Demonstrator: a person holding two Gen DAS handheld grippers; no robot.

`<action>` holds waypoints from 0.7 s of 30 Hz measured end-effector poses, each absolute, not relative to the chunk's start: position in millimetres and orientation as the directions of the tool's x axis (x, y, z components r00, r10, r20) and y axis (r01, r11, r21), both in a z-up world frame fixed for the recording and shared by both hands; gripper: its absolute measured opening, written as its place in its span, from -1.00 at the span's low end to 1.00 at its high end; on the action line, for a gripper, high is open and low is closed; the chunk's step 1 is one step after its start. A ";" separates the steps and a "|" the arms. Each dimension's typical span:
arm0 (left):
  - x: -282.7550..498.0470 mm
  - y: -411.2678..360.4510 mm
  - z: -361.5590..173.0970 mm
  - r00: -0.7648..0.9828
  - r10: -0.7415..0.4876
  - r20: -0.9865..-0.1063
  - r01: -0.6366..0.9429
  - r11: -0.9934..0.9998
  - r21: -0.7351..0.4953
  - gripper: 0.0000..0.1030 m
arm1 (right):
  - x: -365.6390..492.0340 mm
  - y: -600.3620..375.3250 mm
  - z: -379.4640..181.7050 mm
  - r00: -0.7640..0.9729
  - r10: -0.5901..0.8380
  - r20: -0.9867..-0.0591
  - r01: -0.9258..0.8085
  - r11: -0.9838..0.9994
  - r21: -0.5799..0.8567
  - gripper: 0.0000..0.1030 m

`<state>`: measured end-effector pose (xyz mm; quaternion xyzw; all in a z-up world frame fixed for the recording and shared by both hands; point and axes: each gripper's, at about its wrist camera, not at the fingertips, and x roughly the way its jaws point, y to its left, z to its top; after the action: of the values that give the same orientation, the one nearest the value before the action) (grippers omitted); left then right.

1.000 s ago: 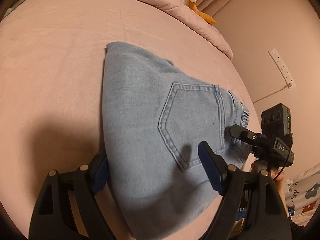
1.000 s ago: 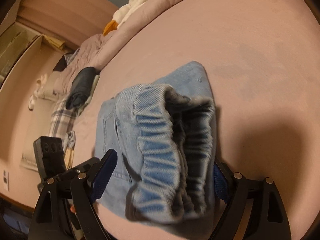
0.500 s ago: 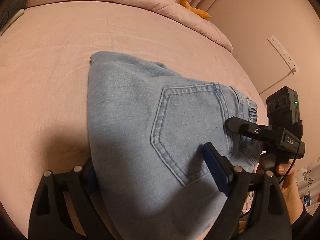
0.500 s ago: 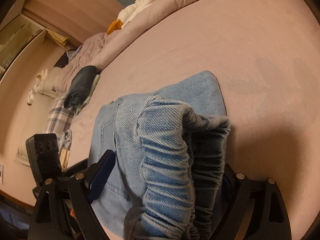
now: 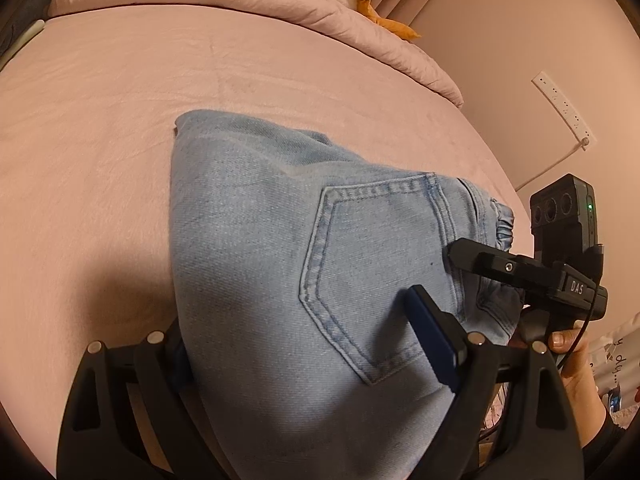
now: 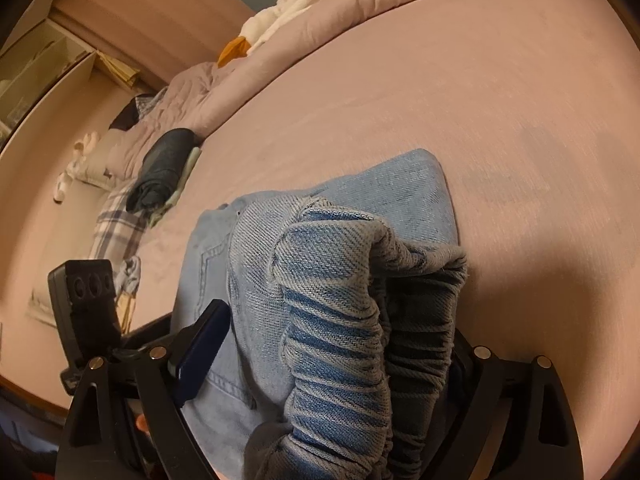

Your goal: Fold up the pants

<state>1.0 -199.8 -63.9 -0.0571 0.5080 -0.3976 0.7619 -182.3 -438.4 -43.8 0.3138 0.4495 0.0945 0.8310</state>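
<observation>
Your left gripper (image 5: 308, 340) has just been opening and now stands wide astride the folded jeans (image 5: 304, 272), back pocket up between the jaws; the near finger (image 5: 430, 340) sits over the denim, and you cannot tell whether the far one, hidden at the fold's edge, touches it. Your right gripper (image 6: 332, 352) stands equally wide around the gathered waistband (image 6: 344, 320), which bulges up between the jaws. The jeans lie on the pink bed sheet (image 5: 120, 120).
</observation>
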 end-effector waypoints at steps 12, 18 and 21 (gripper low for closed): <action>-5.9 -197.8 -62.7 0.203 -0.650 -0.732 0.543 0.697 -0.468 0.63 | -182.9 -437.4 -43.6 0.602 0.418 -0.681 0.103 0.805 0.585 0.79; -5.6 -193.4 -62.9 0.229 -0.634 -0.739 0.513 0.723 -0.462 0.42 | -180.0 -431.3 -41.9 0.602 0.385 -0.699 0.102 0.832 0.546 0.79; -3.7 -189.2 -62.9 0.234 -0.630 -0.741 0.497 0.732 -0.465 0.30 | -178.5 -430.0 -41.9 0.603 0.367 -0.708 0.107 0.843 0.527 0.79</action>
<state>-3.7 -189.2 -62.9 -0.0657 0.5034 -0.3600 0.7828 -178.5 -430.0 -41.9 0.2697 0.4390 0.0763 0.8536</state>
